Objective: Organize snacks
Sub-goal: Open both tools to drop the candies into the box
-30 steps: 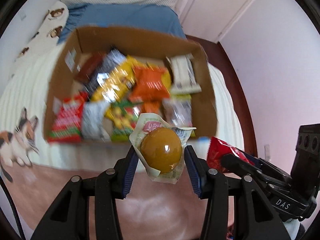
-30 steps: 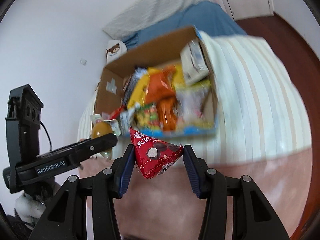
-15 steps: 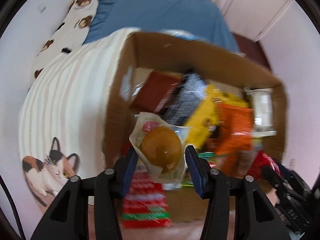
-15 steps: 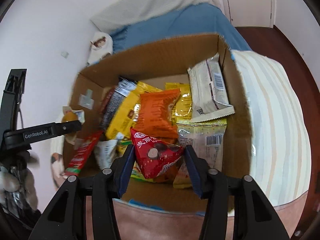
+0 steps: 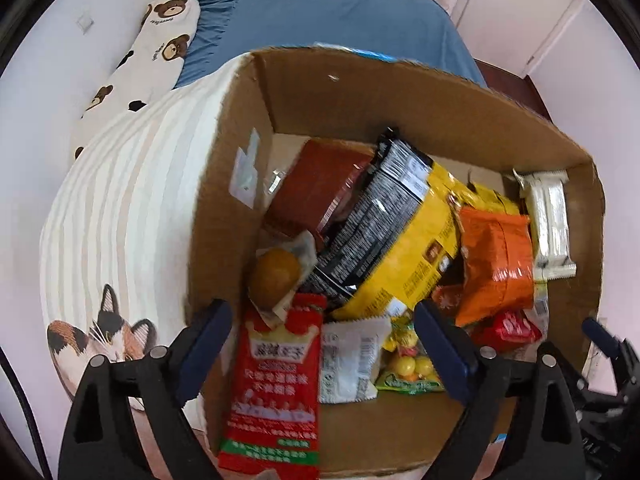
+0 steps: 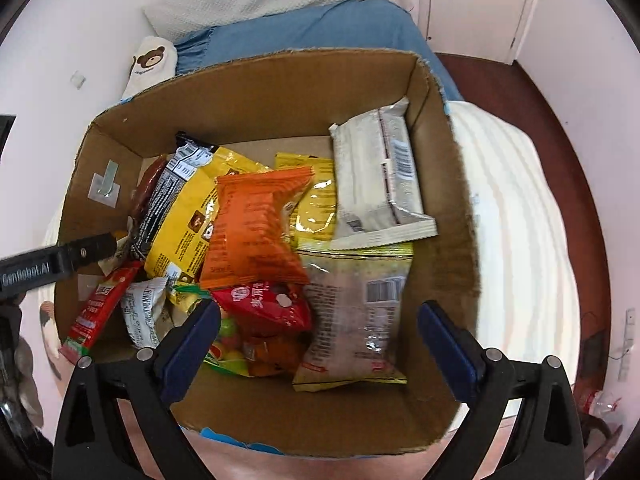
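My left gripper (image 5: 322, 344) and right gripper (image 6: 318, 338) are both opening wide with nothing held, over the cardboard box (image 6: 256, 92), where the light, crinkly, slippery snack packets (image 6: 256, 228) look best pinched at crimped seams.

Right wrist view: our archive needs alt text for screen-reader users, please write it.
An open cardboard box full of snack packets sits on a bed, seen from above between the opening right gripper, which holds nothing. A small red packet lies on the pile below an orange bag; the left gripper reaches in from the left.
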`<state>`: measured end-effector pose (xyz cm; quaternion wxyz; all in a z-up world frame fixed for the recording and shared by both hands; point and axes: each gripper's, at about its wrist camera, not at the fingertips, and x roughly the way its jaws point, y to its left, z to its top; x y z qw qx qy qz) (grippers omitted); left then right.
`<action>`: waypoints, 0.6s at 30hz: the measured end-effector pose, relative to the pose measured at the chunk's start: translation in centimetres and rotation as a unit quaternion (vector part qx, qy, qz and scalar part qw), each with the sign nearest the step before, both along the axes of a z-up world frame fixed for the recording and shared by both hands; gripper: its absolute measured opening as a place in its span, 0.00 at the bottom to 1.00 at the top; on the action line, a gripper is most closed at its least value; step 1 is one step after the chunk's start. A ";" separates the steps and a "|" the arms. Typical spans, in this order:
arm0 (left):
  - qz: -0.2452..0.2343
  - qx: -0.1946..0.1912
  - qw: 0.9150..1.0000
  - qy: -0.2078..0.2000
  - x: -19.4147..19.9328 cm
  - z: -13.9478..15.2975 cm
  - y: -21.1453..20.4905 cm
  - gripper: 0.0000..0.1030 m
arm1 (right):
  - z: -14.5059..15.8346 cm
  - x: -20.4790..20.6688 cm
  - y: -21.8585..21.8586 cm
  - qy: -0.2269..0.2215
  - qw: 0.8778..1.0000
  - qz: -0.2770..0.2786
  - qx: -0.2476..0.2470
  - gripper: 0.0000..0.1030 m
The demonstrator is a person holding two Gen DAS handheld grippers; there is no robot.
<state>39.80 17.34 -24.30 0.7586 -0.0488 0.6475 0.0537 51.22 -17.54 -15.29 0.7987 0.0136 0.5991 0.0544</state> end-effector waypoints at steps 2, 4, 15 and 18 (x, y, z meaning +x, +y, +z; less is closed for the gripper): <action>-0.006 0.006 1.000 -0.002 -0.7 0.0 -0.8 0.90 | 0.3 -0.2 -0.2 -0.003 1.000 -0.004 0.000 0.98; -0.007 0.006 1.000 -0.006 -1.2 0.1 -1.3 0.90 | 0.6 -0.4 -0.3 -0.007 1.000 -0.003 -0.003 0.98; -0.012 0.004 1.000 -0.027 -4.1 2.1 -3.0 0.90 | 2.9 -2.2 -1.2 -0.027 1.000 -0.009 -0.011 0.98; -0.012 0.001 0.999 -0.040 -5.1 3.3 -3.3 0.90 | 4.0 -3.1 -1.3 -0.039 0.999 -0.008 -0.010 0.98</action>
